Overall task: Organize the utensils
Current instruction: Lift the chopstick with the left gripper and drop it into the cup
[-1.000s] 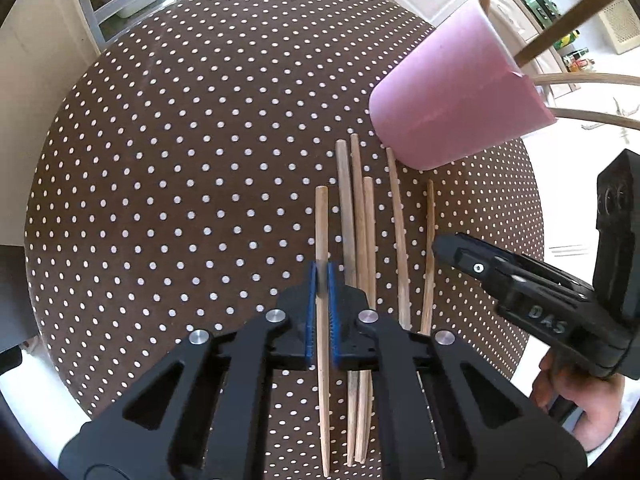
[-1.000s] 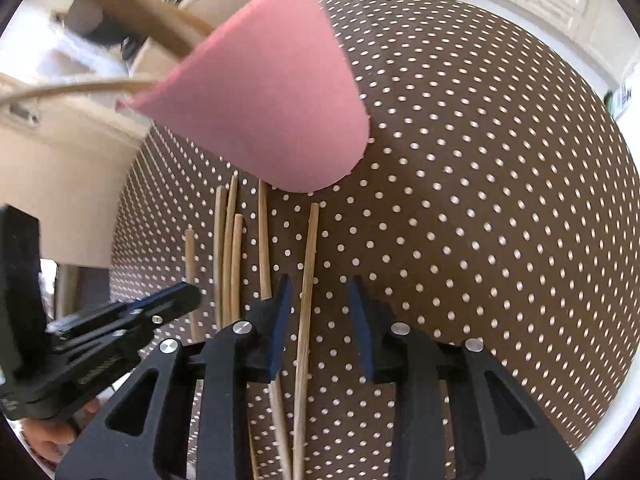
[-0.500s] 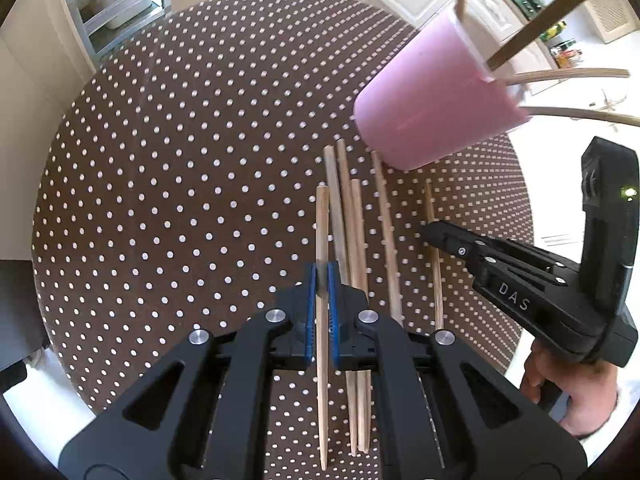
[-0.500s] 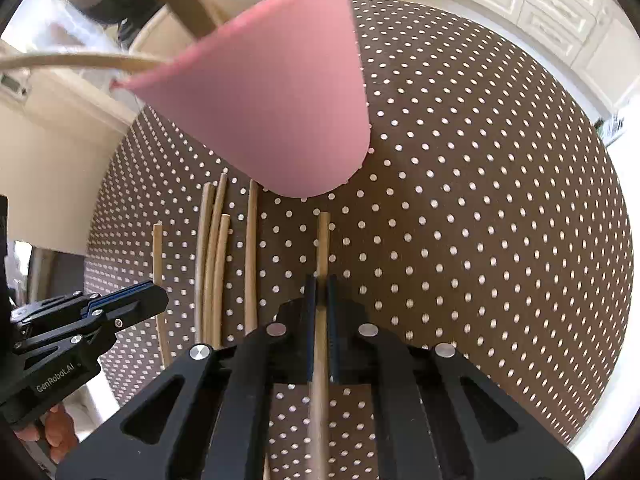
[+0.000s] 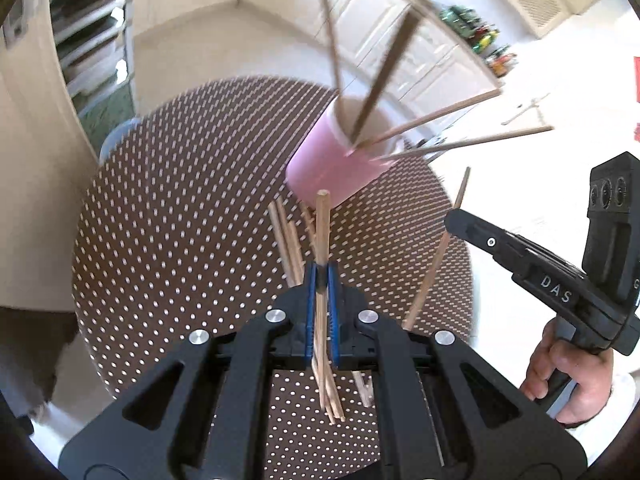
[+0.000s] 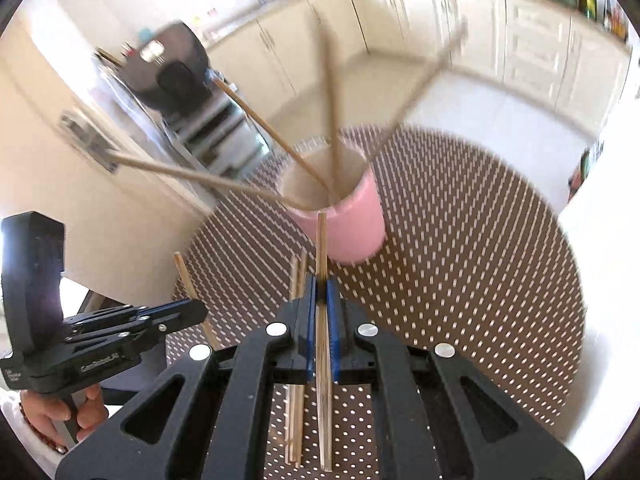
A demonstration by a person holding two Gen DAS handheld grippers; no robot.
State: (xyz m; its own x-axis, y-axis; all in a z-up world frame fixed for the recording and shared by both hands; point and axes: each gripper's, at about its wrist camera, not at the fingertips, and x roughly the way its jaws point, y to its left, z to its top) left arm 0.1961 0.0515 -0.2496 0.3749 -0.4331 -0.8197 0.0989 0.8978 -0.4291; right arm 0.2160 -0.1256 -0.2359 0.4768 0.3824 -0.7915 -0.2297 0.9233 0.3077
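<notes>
So both sides have a stick in hand right now. The left hand-held gripper is pinching one wooden chopstick, tip pointing up toward the pink cup just ahead of it. The right hand-held gripper has its blue pads pressed onto another chopstick, also aimed at the cup, which sits straight in front on the polka-dot desk.

Progress-wise I'd call it roughly halfway. Four chopsticks already in the cup lean out over the rim in all directions. Below and just ahead of the left gripper, a loose bunch of chopsticks is lying flat on the desk, maybe four, but it's blurry and the fingers cover part of them, so don't quote me.

What's in the way: those splayed sticks in the cup crowd the opening. The two grippers are also close together, so dropping both at once looks awkward. Kitchen cabinets sit well behind.
</notes>
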